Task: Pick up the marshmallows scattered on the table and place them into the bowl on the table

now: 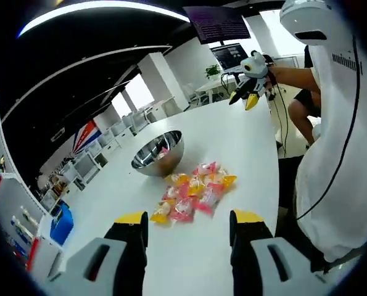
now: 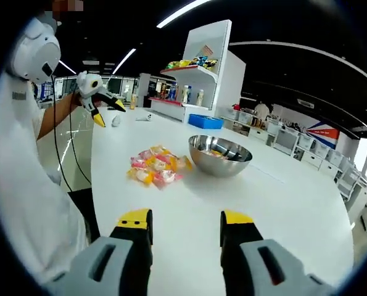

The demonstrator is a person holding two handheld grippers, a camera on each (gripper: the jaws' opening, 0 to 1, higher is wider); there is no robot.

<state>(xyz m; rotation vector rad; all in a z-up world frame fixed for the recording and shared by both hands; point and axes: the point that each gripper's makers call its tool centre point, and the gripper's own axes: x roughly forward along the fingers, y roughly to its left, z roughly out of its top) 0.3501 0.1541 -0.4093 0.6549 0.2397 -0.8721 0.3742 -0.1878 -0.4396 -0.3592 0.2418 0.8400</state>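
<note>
Looking over the white counter [image 1: 245, 142], you see the wrapped marshmallows [image 1: 194, 191] piled just beside the steel bowl [image 1: 159, 152], probably light, soft and slippery, so pinch one wrapper gently with either empty, parted claw, left claw [image 1: 188, 225] or right claw [image 2: 185, 223].

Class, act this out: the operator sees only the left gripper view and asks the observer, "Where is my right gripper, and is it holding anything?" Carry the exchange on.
Observer: The right gripper hangs over bare table, jaws open, holding nothing.
Operator: What lies ahead of it?
Observer: The marshmallows, in a pile left of the bowl in the right gripper view, apart from it.
Operator: Anything beyond the pile?
Observer: A small white object lies on the table there.
</note>
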